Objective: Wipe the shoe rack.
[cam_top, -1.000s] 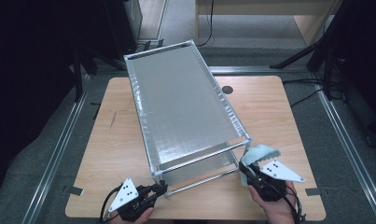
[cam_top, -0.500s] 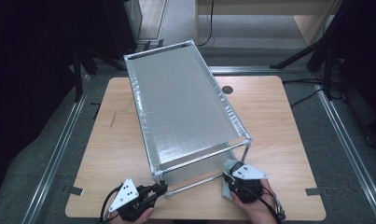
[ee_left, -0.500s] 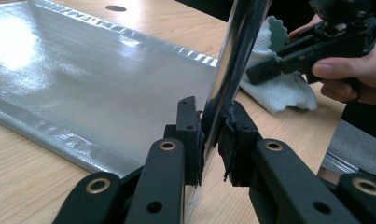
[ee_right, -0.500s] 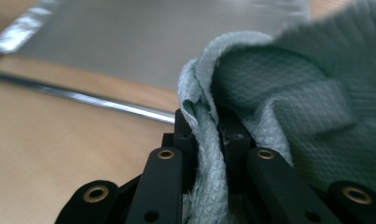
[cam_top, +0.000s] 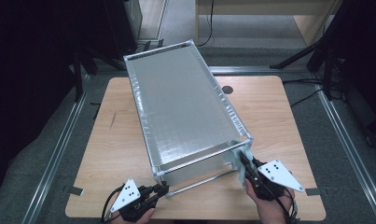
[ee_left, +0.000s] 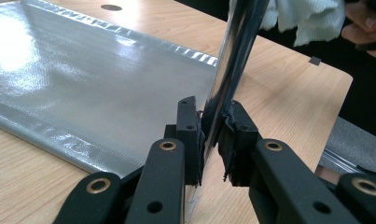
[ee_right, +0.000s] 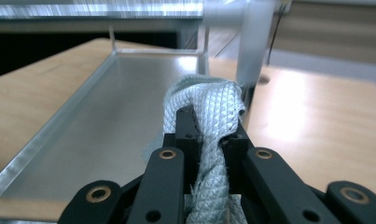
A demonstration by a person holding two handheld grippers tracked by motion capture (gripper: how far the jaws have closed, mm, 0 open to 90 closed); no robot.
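The left gripper (cam_top: 160,190) is seen at the near-left corner of the table (cam_top: 279,121), jaws clamped on the lower front rod (ee_left: 234,51) of the metal rack (cam_top: 185,107); in the left gripper view the shiny bar is pinched between both pads, so the frame is judged to be steadied from that side. The rack is stood in the middle of the table, long axis run from the near edge away toward the far-left, a little skewed, with its open front end faced toward the person. Its top shelf is held up on thin posts and a lower panel (ee_right: 106,140) is laid close to the tabletop. At the right, the right gripper (cam_top: 246,161) is placed against the near-right corner post (cam_top: 247,142), jaws closed on a bunched pale cloth (ee_right: 209,126); in the right gripper view the cloth is gripped between the pads, with the post (ee_right: 253,46) just beyond and slightly right of it. The cloth is judged touching or almost touching the post; contact can't be confirmed. The post is upright, so a wipe would likely be run up or down along it, straight ahead of the right gripper. The right hand is the nearer one to that corner.
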